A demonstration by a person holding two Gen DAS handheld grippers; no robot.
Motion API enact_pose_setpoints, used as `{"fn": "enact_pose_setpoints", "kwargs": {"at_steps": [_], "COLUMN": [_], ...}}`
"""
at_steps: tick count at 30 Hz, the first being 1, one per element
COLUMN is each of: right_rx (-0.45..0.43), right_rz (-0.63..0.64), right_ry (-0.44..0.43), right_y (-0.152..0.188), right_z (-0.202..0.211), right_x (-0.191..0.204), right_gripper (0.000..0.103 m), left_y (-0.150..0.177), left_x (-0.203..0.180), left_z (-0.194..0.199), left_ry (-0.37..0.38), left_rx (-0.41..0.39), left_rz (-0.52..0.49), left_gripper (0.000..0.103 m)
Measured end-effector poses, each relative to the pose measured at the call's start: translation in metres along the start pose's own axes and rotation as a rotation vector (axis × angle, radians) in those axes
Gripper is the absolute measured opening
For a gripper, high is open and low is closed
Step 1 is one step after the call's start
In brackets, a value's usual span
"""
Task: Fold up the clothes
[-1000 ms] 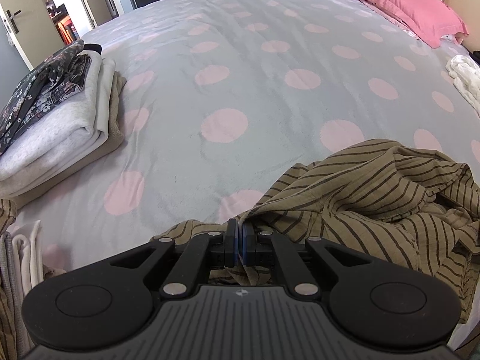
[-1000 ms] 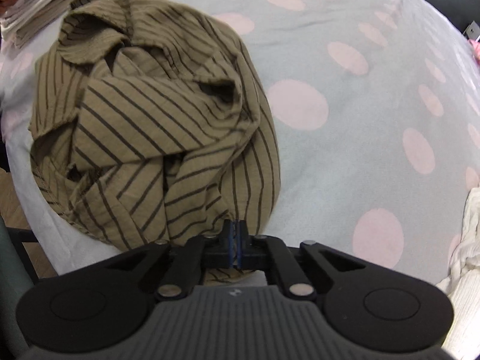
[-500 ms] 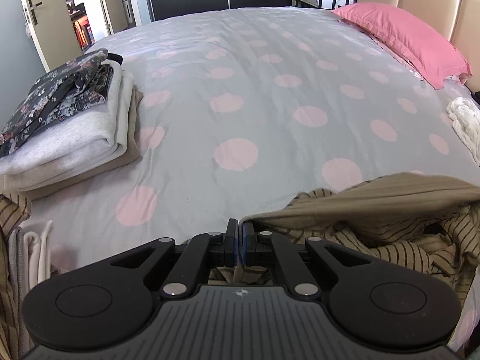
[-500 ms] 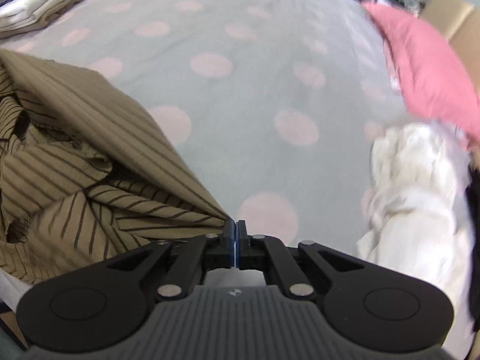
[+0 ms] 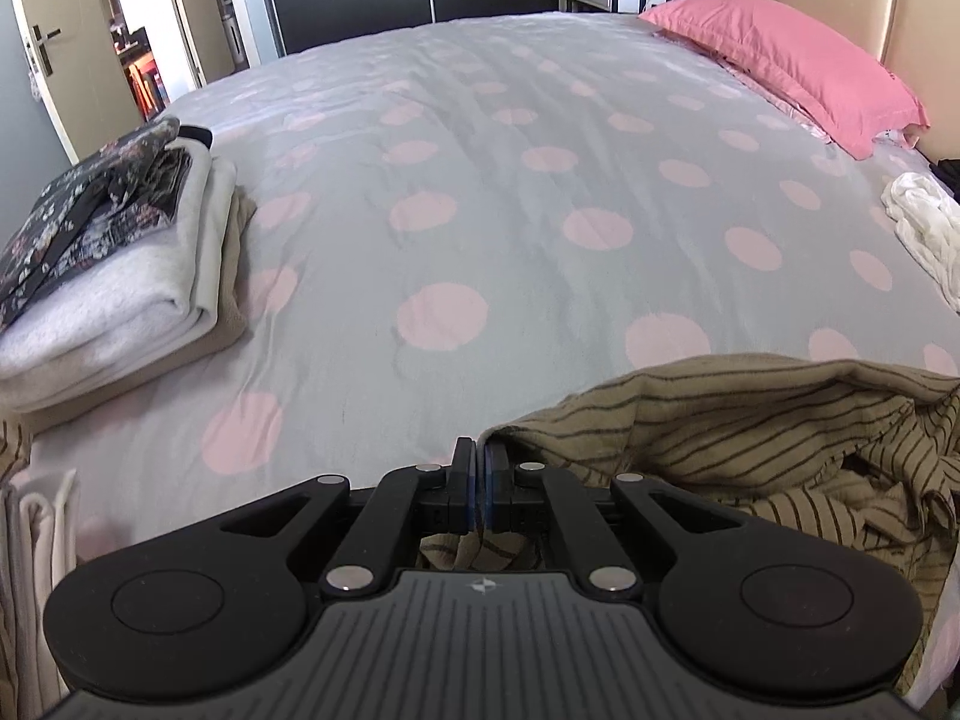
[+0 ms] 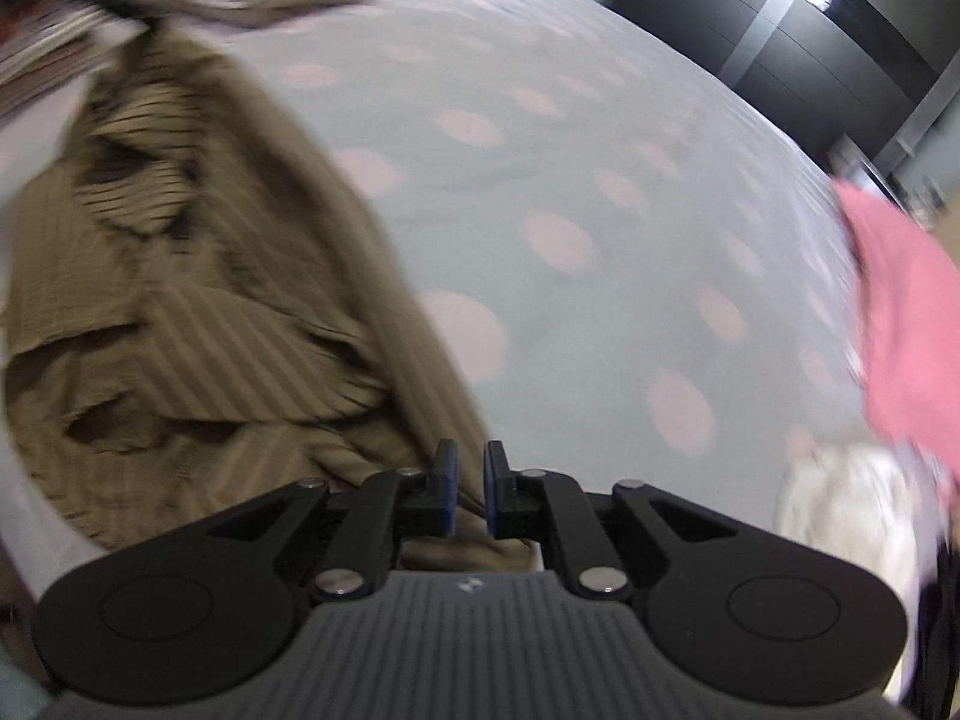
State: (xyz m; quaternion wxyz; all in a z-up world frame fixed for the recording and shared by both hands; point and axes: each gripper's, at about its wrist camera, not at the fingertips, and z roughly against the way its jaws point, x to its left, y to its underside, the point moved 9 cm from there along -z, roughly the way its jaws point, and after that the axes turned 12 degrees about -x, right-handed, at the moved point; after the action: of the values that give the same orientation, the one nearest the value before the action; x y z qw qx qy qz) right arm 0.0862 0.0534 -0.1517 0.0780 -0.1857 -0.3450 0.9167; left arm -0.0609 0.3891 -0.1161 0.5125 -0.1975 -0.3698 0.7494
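A brown shirt with thin dark stripes (image 5: 750, 438) lies bunched at the near right of the bed. My left gripper (image 5: 480, 468) is shut on one edge of it, and cloth hangs down below the pads. The right wrist view is blurred. There the shirt (image 6: 210, 312) spreads out to the left, and a fold of it runs under my right gripper (image 6: 469, 480). The right jaws are opening. A narrow gap shows between the blue pads, and they no longer press on the cloth.
The bed has a grey cover with pink dots (image 5: 480, 180). A stack of folded clothes (image 5: 102, 264) sits at its left edge. A pink pillow (image 5: 780, 60) lies far right, with a crumpled white garment (image 5: 924, 228) below it. More folded cloth (image 5: 36, 516) hangs at the near left.
The right jaws, shut on the shirt's edge before, have parted. The right view has swung back towards the shirt and blurred. The left gripper keeps its grip and has barely moved.
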Motion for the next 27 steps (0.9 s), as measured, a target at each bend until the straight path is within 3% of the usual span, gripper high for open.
{"fn": "enact_pose_setpoints", "kwargs": {"at_steps": [4, 8, 11, 13, 17, 20, 23, 27], "right_rx": [0.025, 0.084, 0.056, 0.043, 0.07, 0.056, 0.009, 0.006], "right_rz": [0.101, 0.164, 0.135, 0.069, 0.01, -0.002, -0.006, 0.01], "right_ry": [-0.117, -0.144, -0.102, -0.089, -0.091, -0.11, -0.146, -0.147], "right_y": [-0.001, 0.005, 0.0, -0.004, 0.003, 0.003, -0.003, -0.006], "right_z": [-0.02, -0.051, -0.067, -0.079, -0.103, -0.099, -0.084, -0.087], "right_x": [0.035, 0.036, 0.018, 0.003, -0.014, -0.018, -0.019, -0.015], "right_gripper": [0.01, 0.01, 0.011, 0.016, 0.019, 0.021, 0.039, 0.041], "left_y": [-0.013, -0.025, -0.024, -0.02, -0.011, -0.008, -0.005, 0.003], "left_x": [0.001, 0.002, -0.001, -0.004, -0.01, -0.013, -0.014, -0.018], "left_z": [-0.005, -0.013, -0.02, -0.026, -0.036, -0.039, -0.042, -0.047], "left_ry": [0.009, 0.016, 0.014, 0.007, 0.006, 0.014, 0.014, 0.015], "left_rx": [-0.025, -0.036, -0.02, 0.0, 0.047, 0.056, 0.066, 0.093], "left_rz": [-0.002, 0.006, -0.013, -0.033, -0.044, -0.047, -0.051, -0.055], "left_gripper": [0.001, 0.001, 0.001, 0.001, 0.001, 0.001, 0.001, 0.001]}}
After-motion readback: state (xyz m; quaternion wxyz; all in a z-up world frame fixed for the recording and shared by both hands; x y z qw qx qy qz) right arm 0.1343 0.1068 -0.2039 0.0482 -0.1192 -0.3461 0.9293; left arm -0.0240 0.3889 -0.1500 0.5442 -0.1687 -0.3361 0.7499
